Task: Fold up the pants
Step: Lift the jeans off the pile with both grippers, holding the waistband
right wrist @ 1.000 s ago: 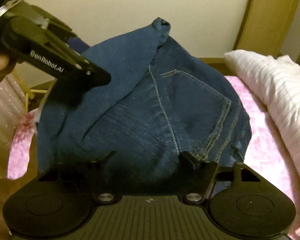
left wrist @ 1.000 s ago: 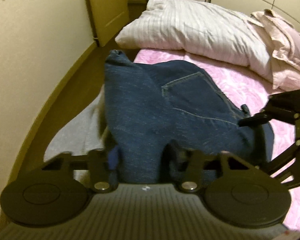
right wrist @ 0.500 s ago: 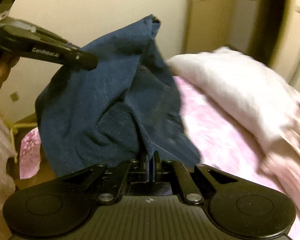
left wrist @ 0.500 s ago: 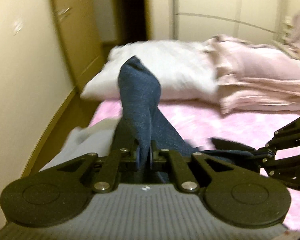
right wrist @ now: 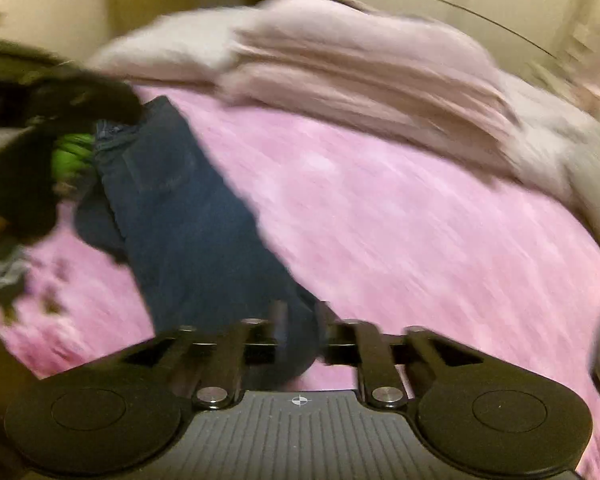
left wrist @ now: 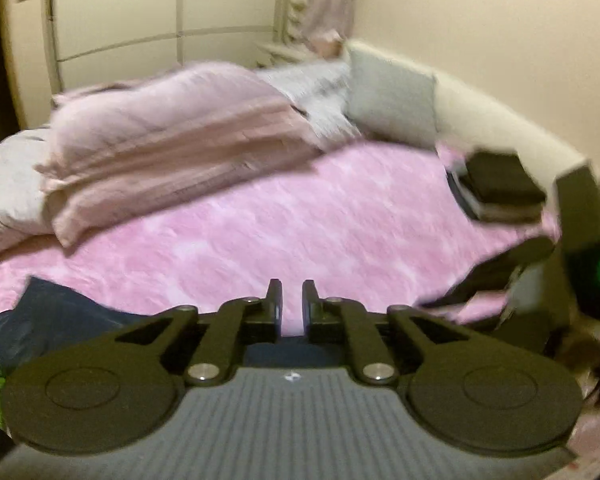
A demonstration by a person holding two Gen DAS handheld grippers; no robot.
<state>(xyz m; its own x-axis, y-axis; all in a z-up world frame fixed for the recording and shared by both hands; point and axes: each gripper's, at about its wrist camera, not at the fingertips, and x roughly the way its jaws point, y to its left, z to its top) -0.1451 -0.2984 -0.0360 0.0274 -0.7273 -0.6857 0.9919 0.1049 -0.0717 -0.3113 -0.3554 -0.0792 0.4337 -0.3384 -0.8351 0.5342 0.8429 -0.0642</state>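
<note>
The dark blue jeans (right wrist: pixel 188 216) lie in a long strip on the pink bedspread (right wrist: pixel 400 240). My right gripper (right wrist: pixel 300 316) sits over their near end. Its jaws are opening, with denim lying loosely between the fingers. My left gripper (left wrist: pixel 291 300) hovers over bare bedspread (left wrist: pixel 300 224). Its jaws are opening by a narrow gap with nothing in it. A corner of the jeans (left wrist: pixel 52 316) shows at that view's lower left. Both views are motion-blurred. The other gripper's dark body shows blurred at each view's edge.
A folded pink duvet (left wrist: pixel 172 160) and a white pillow (left wrist: pixel 4 192) lie across the bed's far side. A grey cushion (left wrist: pixel 388 108) leans on the headboard. A dark stack (left wrist: pixel 496 188) rests at the bed's right edge. Something green (right wrist: pixel 72 156) shows by the jeans.
Both grippers swung quickly across the bed, away from the door side. The jeans, held up before, now lie flat. The left gripper let go; the right's jaws have parted.
</note>
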